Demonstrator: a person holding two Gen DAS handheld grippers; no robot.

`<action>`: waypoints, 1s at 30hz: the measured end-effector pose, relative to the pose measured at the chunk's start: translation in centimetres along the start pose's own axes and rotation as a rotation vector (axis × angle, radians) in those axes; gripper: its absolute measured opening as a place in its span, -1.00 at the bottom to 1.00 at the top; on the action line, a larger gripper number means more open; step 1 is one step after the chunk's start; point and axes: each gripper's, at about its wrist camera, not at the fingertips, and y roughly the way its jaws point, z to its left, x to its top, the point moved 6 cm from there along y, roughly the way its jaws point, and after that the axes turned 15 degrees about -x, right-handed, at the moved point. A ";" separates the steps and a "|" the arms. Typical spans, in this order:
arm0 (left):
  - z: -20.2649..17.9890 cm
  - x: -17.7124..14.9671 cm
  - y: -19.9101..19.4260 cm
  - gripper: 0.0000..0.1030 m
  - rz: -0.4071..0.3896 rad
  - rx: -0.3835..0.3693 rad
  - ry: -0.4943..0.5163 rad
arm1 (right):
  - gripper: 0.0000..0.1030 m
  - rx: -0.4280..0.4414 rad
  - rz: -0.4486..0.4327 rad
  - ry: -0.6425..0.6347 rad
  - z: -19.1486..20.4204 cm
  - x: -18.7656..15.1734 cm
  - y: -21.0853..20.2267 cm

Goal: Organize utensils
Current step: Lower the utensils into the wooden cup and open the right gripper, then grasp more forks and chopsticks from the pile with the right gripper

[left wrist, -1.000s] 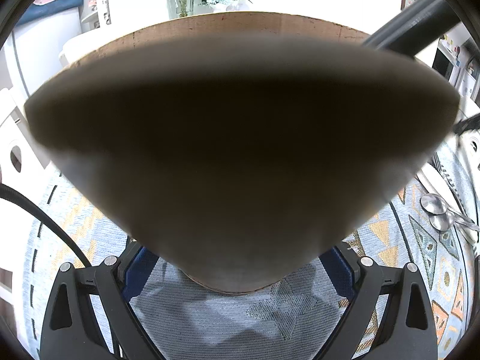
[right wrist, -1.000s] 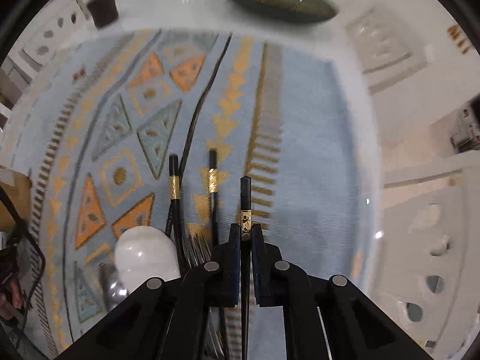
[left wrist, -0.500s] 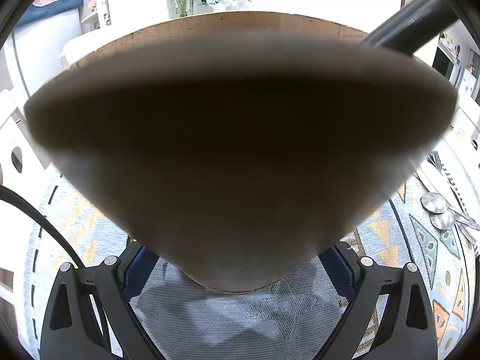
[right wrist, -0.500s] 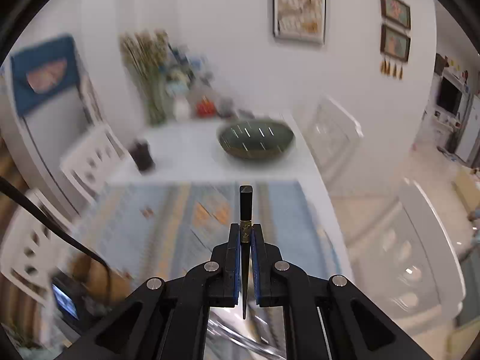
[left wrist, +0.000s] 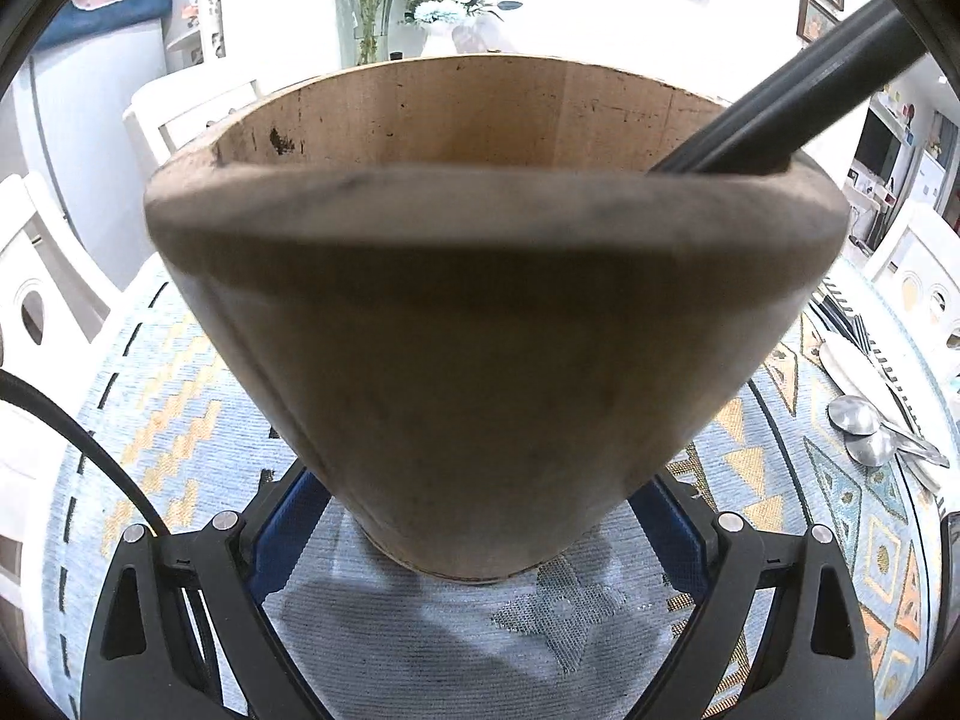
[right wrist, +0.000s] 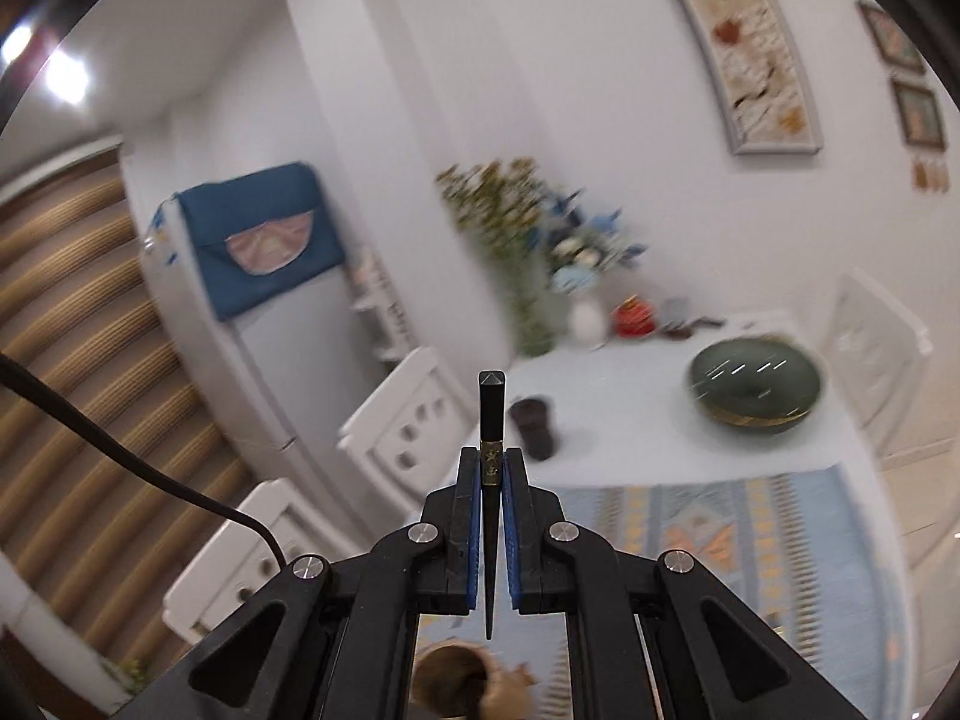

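Jaws, right gripper (right wrist: 492, 480): clenched on a black chopstick (right wrist: 491, 420), pads pinching its gold band; square butt end projected beyond the fingertips, tapered tip pointed back between the fingers toward the camera. Chopstick held in the air, above the far part of the table (right wrist: 630, 420). Below the gripper, at the near edge of the right wrist view, a brown wooden holder (right wrist: 450, 684) appeared, blurred and cut off by the frame.

Jaws, left gripper (left wrist: 480, 534): spread wide to either side of the wooden holder (left wrist: 492, 330), blue pads close against its lower sides; whether they pressed on it could not be told. Holder stood on the patterned blue placemat (left wrist: 840, 510), filling the view. Dark chopsticks (left wrist: 780, 126) leaned out over its right rim, tips hidden inside.

Right of the holder, well apart: two metal spoons (left wrist: 864, 426) and a white spoon (left wrist: 852, 366), partly cut off by the lens edge. Background blurred in the right wrist view.
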 end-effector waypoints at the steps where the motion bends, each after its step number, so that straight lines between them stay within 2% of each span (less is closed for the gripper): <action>1: -0.1 0.0 0.0 0.83 0.001 0.001 0.000 | -0.88 0.009 0.011 -0.004 0.4 -0.7 0.5; 4: -0.1 0.1 0.1 0.83 0.002 0.003 0.002 | -0.88 0.004 0.038 -0.035 1.6 -2.3 2.3; 13: -0.2 0.4 0.3 0.83 0.006 0.008 0.003 | -0.85 0.024 0.127 -0.042 0.9 -5.8 3.7; 15: -0.2 0.4 0.3 0.84 0.006 0.009 0.004 | -0.57 0.057 0.168 -0.035 0.6 -6.1 3.5; 16: -0.2 0.4 0.3 0.83 0.007 0.010 0.004 | -0.16 0.056 0.171 -0.028 0.4 -6.1 3.4; 17: -0.2 0.4 0.3 0.83 0.007 0.010 0.004 | 0.05 0.059 0.147 -0.014 -0.1 -5.8 2.7; 18: -0.3 0.4 0.3 0.83 0.008 0.010 0.003 | 0.05 0.067 0.128 -0.009 -0.4 -5.6 2.1; 23: -0.2 0.5 0.3 0.83 0.008 0.011 0.003 | 0.05 -0.010 0.058 0.016 -3.7 -3.3 -1.0; 30: -0.2 0.5 0.3 0.83 0.009 0.013 0.004 | 0.05 -0.159 -0.018 0.041 -10.2 -0.8 -6.3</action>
